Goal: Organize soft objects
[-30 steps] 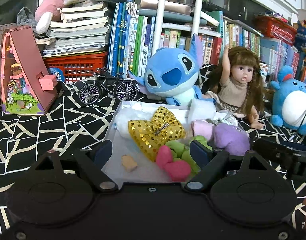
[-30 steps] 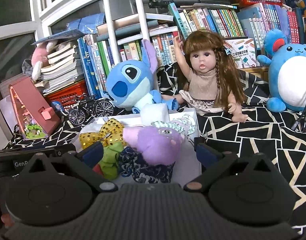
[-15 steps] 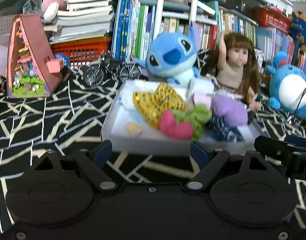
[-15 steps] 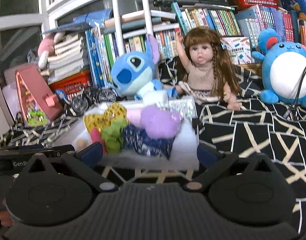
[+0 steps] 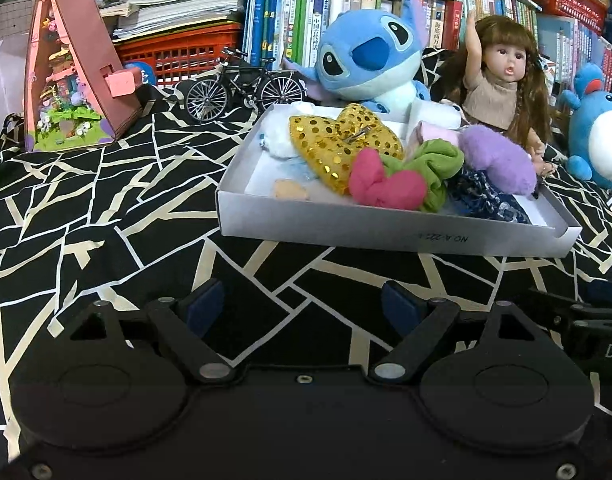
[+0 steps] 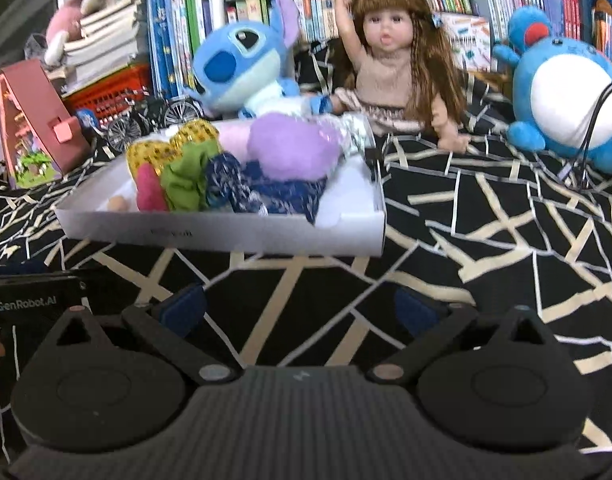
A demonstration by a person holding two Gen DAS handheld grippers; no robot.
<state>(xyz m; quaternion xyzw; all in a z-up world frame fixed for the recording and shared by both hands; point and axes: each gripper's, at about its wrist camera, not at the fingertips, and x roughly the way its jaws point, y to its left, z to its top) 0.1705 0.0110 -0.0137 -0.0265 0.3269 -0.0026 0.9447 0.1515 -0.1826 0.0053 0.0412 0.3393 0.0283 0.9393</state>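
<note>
The near wall of the white box [image 5: 390,230] carries small grey print that reads upside down as "NO A-22" and a few more characters too small to make out; in the right wrist view the same print is a blur. At nine o'clock in the right wrist view, the black body of the left gripper [image 6: 30,304] bears white lettering, "GenRobot.AI". The book spines [image 5: 306,8] at twelve o'clock show Chinese characters, too small to read reliably.

Matt cardboard tray [image 5: 386,229], sequinned bow [image 5: 338,142]
</note>
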